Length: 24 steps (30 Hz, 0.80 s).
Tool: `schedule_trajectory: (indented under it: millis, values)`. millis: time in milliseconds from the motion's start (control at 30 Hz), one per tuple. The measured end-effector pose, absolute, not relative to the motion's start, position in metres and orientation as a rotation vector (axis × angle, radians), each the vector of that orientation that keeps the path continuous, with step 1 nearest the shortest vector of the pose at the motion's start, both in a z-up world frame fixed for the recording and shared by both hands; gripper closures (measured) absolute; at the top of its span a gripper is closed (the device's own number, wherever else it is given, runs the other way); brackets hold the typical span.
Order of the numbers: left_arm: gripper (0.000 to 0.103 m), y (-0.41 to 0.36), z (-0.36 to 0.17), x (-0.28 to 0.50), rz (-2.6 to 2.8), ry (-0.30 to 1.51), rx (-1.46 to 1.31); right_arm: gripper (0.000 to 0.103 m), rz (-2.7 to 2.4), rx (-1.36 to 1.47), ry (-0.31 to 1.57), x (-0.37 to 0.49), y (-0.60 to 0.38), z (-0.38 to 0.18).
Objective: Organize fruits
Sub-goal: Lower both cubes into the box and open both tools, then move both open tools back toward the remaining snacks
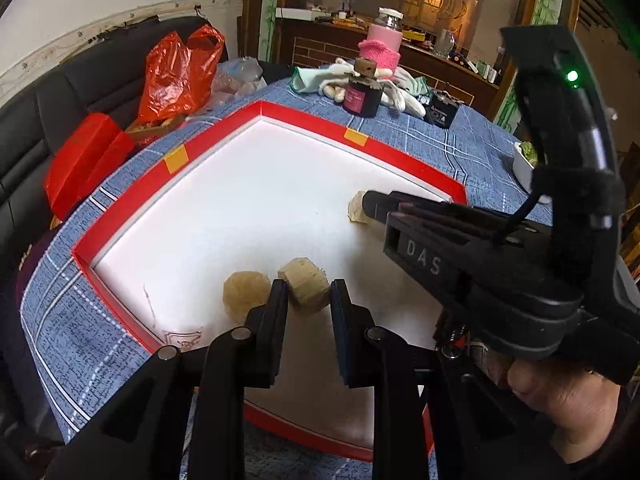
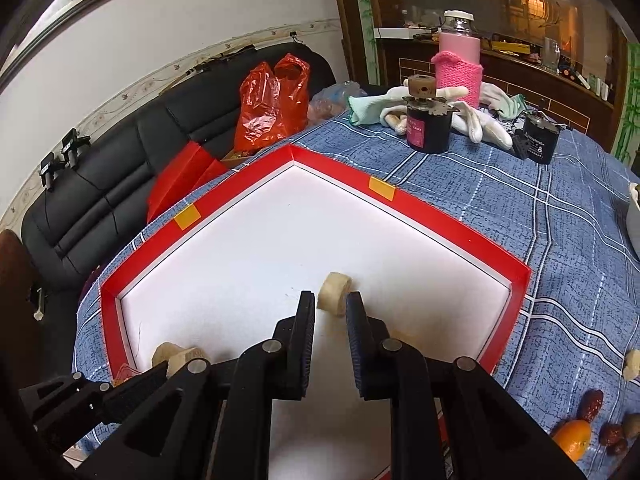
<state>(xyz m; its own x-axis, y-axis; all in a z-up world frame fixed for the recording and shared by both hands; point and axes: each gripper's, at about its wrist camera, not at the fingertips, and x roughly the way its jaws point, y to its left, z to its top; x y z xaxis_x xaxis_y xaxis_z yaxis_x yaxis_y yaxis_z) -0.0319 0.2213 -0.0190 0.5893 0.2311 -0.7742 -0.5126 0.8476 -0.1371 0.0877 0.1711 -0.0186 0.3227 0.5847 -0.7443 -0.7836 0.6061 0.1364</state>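
A red tray (image 1: 304,120) with a white floor lies on the blue checked tablecloth. My left gripper (image 1: 308,286) is shut on a tan fruit chunk (image 1: 306,288) that rests on the tray floor near the front edge. A paler chunk (image 1: 244,292) lies just left of the left finger. My right gripper (image 2: 330,300) stands over a round pale slice (image 2: 334,294) near the tray's right corner. The slice sits between the fingertips and a thin gap shows on its left side. In the left wrist view the right gripper (image 1: 370,204) hides most of that slice (image 1: 356,210).
On the cloth right of the tray lie an orange (image 2: 574,438), several red dates (image 2: 592,404) and a pale piece (image 2: 632,364). Behind the tray stand a dark jar (image 2: 428,128), a pink bottle (image 2: 460,60), white gloves (image 2: 480,120) and a black box (image 2: 538,144). A red bag (image 2: 272,104) leans on the sofa.
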Motion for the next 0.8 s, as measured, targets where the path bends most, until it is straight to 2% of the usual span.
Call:
schedule_trajectory:
  millis: [100, 133, 200, 267, 300, 533, 667, 733, 767, 800]
  values:
    - [0.081, 0.226, -0.02, -0.033, 0.455, 0.837, -0.406, 0.084, 0.907, -0.25, 0.844, 0.088, 0.167, -0.015]
    - [0.076, 0.227, -0.019, -0.034, 0.458, 0.83, -0.416, 0.083, 0.907, -0.241, 0.839, 0.088, 0.165, -0.013]
    - [0.056, 0.227, -0.016, -0.035, 0.472, 0.817, -0.409, 0.083, 0.908, -0.227, 0.823, 0.086, 0.159, -0.007]
    - [0.032, 0.224, -0.012, -0.037, 0.5, 0.796, -0.39, 0.082, 0.906, -0.21, 0.808, 0.085, 0.151, 0.0]
    - [0.029, 0.224, -0.01, -0.039, 0.516, 0.787, -0.384, 0.081, 0.904, -0.203, 0.804, 0.085, 0.148, 0.002]
    - [0.027, 0.223, -0.001, -0.054, 0.546, 0.703, -0.425, 0.077, 0.875, -0.121, 0.76, 0.077, 0.101, 0.018]
    - [0.027, 0.203, 0.007, -0.055, 0.515, 0.652, -0.394, 0.065, 0.847, -0.08, 0.718, 0.065, 0.06, 0.024]
    - [0.027, 0.185, 0.01, -0.051, 0.469, 0.642, -0.359, 0.063, 0.827, -0.055, 0.704, 0.062, 0.038, 0.025]
    - [0.027, 0.179, 0.011, -0.049, 0.455, 0.643, -0.348, 0.059, 0.813, -0.046, 0.7, 0.061, 0.027, 0.026]
    - [0.027, 0.172, 0.012, -0.047, 0.437, 0.647, -0.335, 0.049, 0.798, -0.037, 0.695, 0.061, 0.016, 0.026]
